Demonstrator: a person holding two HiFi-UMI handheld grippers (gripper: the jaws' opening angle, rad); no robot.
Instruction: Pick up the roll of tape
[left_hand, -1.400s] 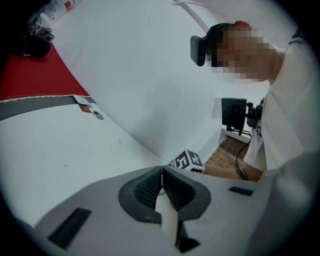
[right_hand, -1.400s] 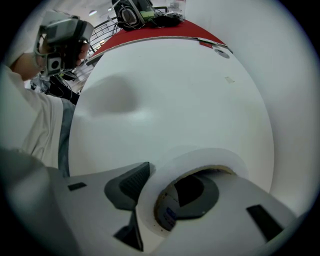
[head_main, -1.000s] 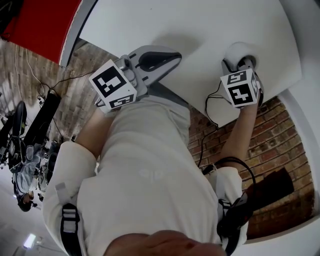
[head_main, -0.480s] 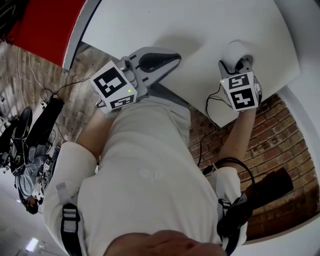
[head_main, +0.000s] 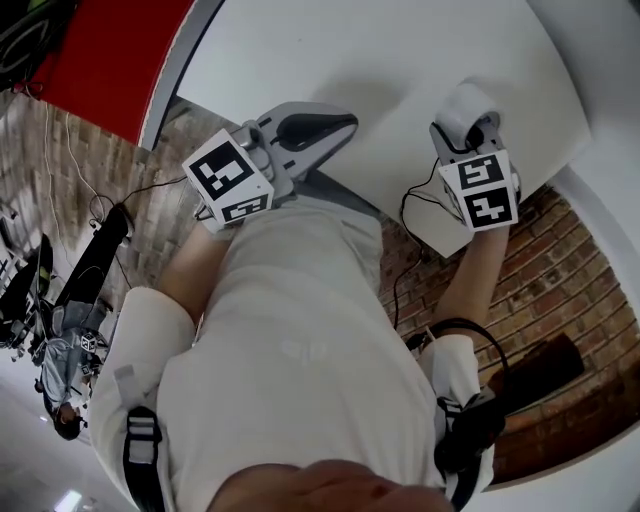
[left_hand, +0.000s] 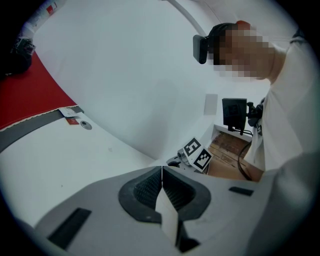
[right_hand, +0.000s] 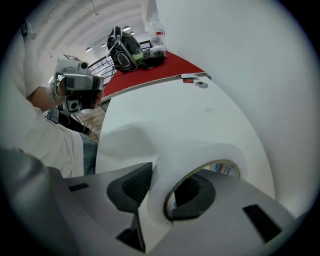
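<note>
A roll of tape (right_hand: 192, 161) like this should be light and fairly stiff: a wound ring on a hard core that will not crush under a firm pinch, though its smooth white outside could slide on the pads if it is held loosely. The best hold is across the ring's wall, one jaw inside the hole and one outside, and that is how the right gripper (right_hand: 160, 192) has it. The left pad presses the outer face, the other sits inside the core, and the wall is clamped between them. The roll is wide and plain white outside, with a thin brownish core edge and a scrap of blue print on the inner lining. In the head view it shows as a pale hump (head_main: 468, 103) just beyond the right gripper (head_main: 470, 130), over the right part of the white table (head_main: 350, 50) near its near edge — whether it is off the surface I cannot tell. The left gripper (left_hand: 162, 192) hangs over the table's near edge, well to the left — jaws together, with nothing between them.
</note>
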